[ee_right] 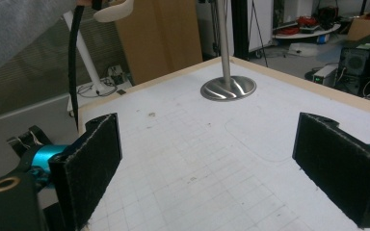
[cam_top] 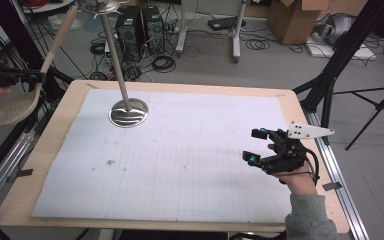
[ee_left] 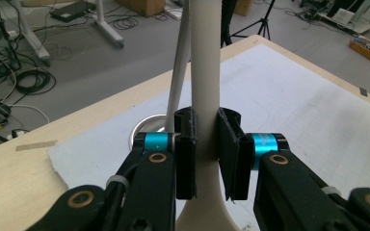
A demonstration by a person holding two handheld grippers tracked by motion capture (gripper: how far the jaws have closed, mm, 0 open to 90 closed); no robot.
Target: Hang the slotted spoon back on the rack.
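While the stand serves as the reference landmark, findings are as follows.

Landmark: metal stand (cam_top: pixel 128 111), round polished base resting on the white mat (cam_top: pixel 180 165), its thin pole rising tilted toward the far edge of the table (cam_top: pixel 60 130).

Left gripper: left gripper (ee_left: pixel 206 144) held off the table's left edge, left of the stand and above table level; jaws pressed onto the handle of the wooden spoon (ee_left: pixel 205 96).

Spoon: handle runs up between the pads, crossing close in front of the stand's pole in the left gripper view; in the high view the perforated bowl (cam_top: pixel 12 110) hangs low, left of the stand and outside the table edge, handle slanting up and away.

Right gripper: right gripper (cam_top: pixel 256 145) well apart from the stand, at the mat's right side, near the table's right edge; jaws spread wide, nothing between them. Its own view looks across the gridded mat toward the stand's base (ee_right: pixel 228 88).

Mat: small dark speck (cam_top: pixel 111 162) nearer the person than the stand.
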